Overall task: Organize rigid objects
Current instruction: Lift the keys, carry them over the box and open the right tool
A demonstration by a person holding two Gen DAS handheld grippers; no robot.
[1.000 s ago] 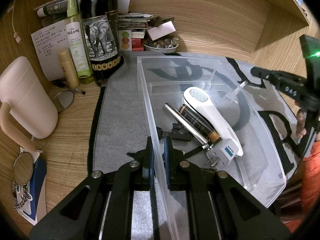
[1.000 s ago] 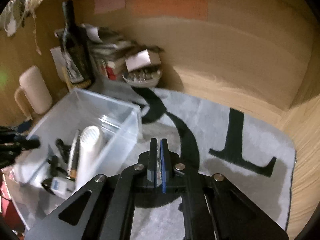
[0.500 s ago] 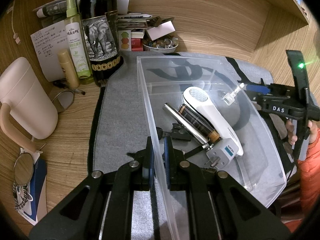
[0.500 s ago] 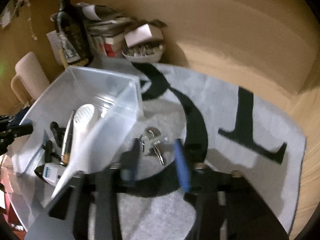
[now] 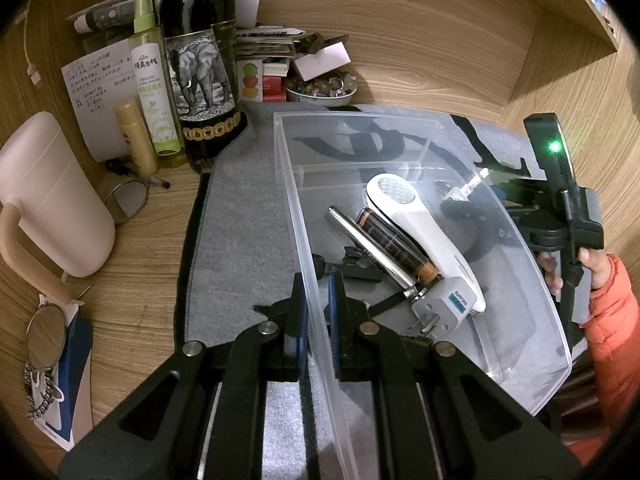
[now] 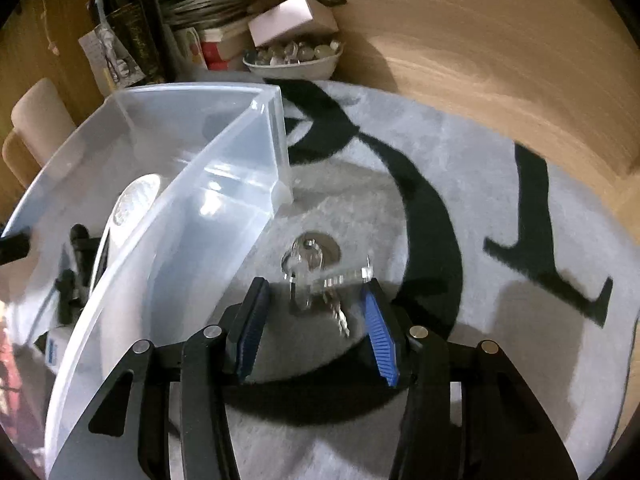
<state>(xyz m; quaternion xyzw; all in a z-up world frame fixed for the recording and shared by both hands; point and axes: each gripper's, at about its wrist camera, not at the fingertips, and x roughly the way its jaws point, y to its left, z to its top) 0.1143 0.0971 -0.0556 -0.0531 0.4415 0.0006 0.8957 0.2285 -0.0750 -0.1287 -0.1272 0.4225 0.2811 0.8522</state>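
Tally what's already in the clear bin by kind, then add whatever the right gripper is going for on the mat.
In the clear bin:
White handheld device: 1
Battery: 1
Silver pen-like tube: 1
White plug adapter: 1
Black clip-like pieces: count unclear
On the mat, between the open right gripper's fingers:
Key bunch: 1
Total: 5 countable

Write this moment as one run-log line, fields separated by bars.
left gripper: shut on clear bin wall | right gripper: open around keys on grey mat | keys: outside bin
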